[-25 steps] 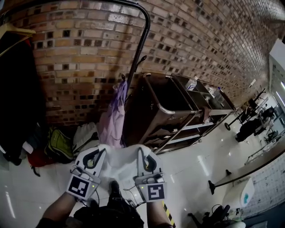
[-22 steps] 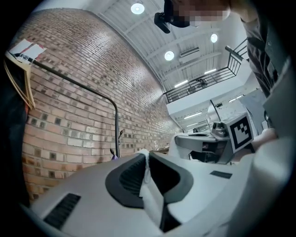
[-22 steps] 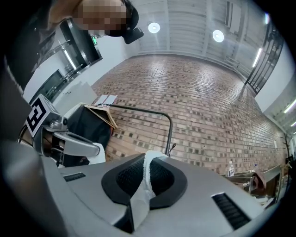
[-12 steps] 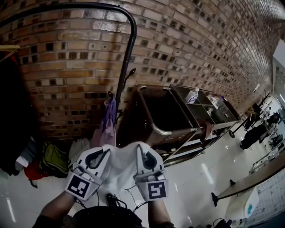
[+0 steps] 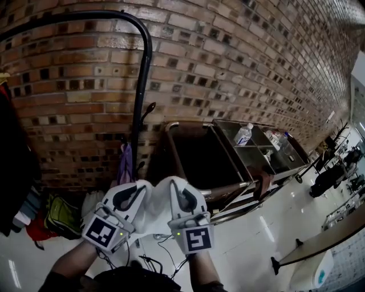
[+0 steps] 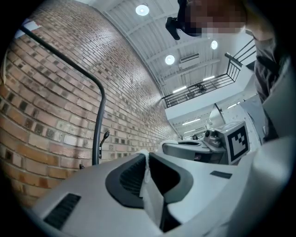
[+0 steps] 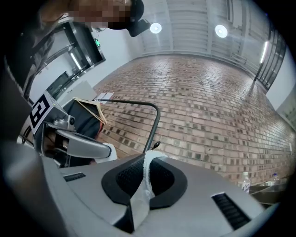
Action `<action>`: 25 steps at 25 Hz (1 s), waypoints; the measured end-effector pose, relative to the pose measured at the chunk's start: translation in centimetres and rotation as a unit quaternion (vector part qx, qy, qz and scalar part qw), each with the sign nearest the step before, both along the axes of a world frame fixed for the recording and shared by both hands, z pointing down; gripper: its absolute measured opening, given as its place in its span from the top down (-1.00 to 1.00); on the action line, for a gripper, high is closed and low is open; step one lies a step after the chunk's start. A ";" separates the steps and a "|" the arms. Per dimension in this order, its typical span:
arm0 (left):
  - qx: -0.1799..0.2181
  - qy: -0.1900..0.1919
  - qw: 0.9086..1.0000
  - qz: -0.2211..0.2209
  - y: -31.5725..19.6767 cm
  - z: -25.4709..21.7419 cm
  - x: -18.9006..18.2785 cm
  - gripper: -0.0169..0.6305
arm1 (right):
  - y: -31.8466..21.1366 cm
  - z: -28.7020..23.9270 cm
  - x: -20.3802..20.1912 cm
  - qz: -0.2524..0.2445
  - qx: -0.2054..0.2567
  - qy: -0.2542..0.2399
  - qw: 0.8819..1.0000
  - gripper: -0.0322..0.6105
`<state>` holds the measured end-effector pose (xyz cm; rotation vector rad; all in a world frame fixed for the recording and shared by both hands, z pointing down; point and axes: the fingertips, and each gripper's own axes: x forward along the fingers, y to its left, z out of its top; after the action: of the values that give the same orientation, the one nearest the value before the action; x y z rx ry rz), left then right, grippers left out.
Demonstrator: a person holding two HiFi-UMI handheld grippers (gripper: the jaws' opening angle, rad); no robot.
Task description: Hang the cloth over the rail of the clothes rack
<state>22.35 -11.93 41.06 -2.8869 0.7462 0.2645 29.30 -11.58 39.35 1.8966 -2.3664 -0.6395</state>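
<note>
A white cloth (image 5: 153,206) is stretched between my two grippers, low in the head view. My left gripper (image 5: 136,191) is shut on one edge of the cloth (image 6: 149,185); my right gripper (image 5: 178,193) is shut on the other edge of the cloth (image 7: 147,178). The black rail of the clothes rack (image 5: 85,17) arches overhead and its post (image 5: 138,108) comes down just above and beyond the grippers, against the brick wall. The rail (image 6: 69,60) shows in the left gripper view, and the rail (image 7: 138,105) in the right gripper view, both ahead of the jaws.
A dark metal trolley (image 5: 197,154) stands right of the post, holding a plastic bottle (image 5: 243,135). A purple garment (image 5: 125,164) hangs on the post. Dark clothes (image 5: 14,165) hang at left over bags (image 5: 60,214) on the floor. A brick wall (image 5: 228,63) runs behind.
Both grippers have lifted the cloth and drawn closer together, nearer the rack's post. The view has tilted up, so the rail sits more to the left and the trolley lower.
</note>
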 end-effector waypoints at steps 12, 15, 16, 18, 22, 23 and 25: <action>0.051 -0.020 0.997 -0.054 -7.2 -4.9 7.4 0.85 | -8.1 -4.2 5.8 -0.062 -0.040 -0.046 0.996 0.80; 0.061 -0.018 0.996 -0.064 -9.5 -6.9 8.3 0.85 | -10.3 -6.5 6.7 -0.069 -0.019 -0.040 0.997 0.80; 0.065 -0.015 0.995 -0.068 -10.3 -7.6 8.5 0.85 | -11.0 -7.0 6.8 -0.072 -0.019 -0.038 0.997 0.80; 0.077 -0.012 0.994 -0.076 -11.7 -8.7 8.7 0.85 | -12.4 -7.9 6.7 -0.079 -0.012 -0.036 0.996 0.80; 0.099 0.003 0.992 -0.080 -13.8 -10.5 9.5 0.85 | -14.6 -9.5 6.6 -0.072 0.015 -0.020 0.997 0.80; 0.103 0.007 0.991 -0.079 -14.2 -11.0 9.6 0.85 | -15.1 -10.0 6.6 -0.068 0.018 -0.016 0.997 0.80; 0.108 0.009 0.991 -0.075 -15.3 -12.0 9.9 0.85 | -16.2 -11.0 6.7 -0.061 0.026 -0.016 0.998 0.80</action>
<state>32.28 -27.19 29.10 -2.6143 0.8755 0.3322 35.96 -27.81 28.39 1.8051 -2.5257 -0.6900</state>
